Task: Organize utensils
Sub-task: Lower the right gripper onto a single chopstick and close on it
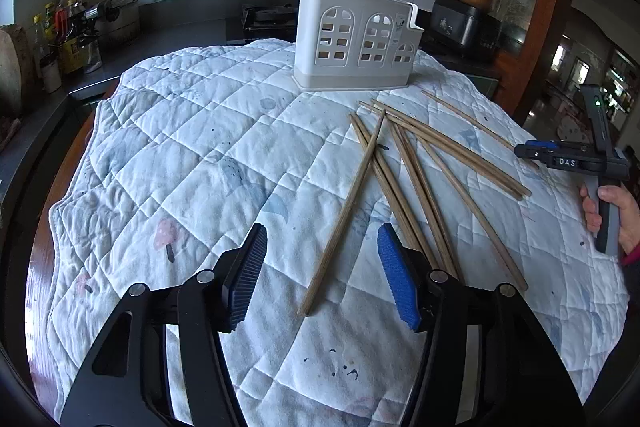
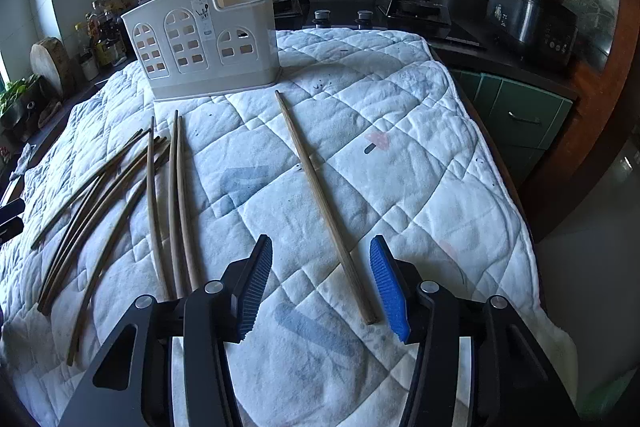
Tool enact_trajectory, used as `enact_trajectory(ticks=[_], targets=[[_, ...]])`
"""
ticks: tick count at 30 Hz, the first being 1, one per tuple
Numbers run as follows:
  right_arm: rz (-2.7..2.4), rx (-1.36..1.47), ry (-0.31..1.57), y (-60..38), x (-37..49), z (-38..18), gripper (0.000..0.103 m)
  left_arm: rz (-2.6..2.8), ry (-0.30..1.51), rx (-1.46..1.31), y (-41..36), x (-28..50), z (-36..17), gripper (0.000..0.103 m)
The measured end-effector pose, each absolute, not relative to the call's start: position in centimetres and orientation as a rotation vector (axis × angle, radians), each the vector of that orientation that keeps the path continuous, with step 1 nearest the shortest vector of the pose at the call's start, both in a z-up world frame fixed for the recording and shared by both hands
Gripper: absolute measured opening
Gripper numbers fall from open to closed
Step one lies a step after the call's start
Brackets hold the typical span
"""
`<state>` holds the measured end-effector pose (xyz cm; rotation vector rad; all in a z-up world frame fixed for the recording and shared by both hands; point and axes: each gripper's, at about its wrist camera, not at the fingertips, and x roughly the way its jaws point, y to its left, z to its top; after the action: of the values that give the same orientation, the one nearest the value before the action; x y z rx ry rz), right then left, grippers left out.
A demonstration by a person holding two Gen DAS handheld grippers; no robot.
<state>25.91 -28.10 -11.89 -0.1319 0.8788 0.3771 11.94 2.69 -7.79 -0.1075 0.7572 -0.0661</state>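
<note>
Wooden chopsticks [image 2: 168, 203] behind left claw [image 1: 322, 269]

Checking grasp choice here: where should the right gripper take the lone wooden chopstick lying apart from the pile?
Probably near its thick near end, from above, pads either side: the lone wooden chopstick lies flat between the open right gripper fingers.

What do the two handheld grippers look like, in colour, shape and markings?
Each gripper, left gripper and right gripper, has black angular finger arms with silver round pins and blue ribbed pads. Seen from the left wrist view, the right gripper's body is black and blue with white letters "DAS", a grey handle and a small green light.
</note>
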Motion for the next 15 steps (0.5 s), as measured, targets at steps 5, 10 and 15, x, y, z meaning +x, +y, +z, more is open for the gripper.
enact_trajectory(ticks=[5, 10, 15], targets=[[0.388, -0.158, 0.888, -28.1, 26.3, -12.5, 0.031, -0.104, 0.786, -0.074, 2.0, 12.6, -8.6, 0.044], [0.391, -0.155, 0.894, -28.3, 26.6, -12.7, 0.020, -0.132, 0.820, -0.048, 1.5, 13.2, -9.4, 0.036], [0.393, -0.166, 0.891, -28.4, 26.7, -12.7, 0.011, -0.133, 0.839, -0.032, 1.6, 13.7, -9.6, 0.029]])
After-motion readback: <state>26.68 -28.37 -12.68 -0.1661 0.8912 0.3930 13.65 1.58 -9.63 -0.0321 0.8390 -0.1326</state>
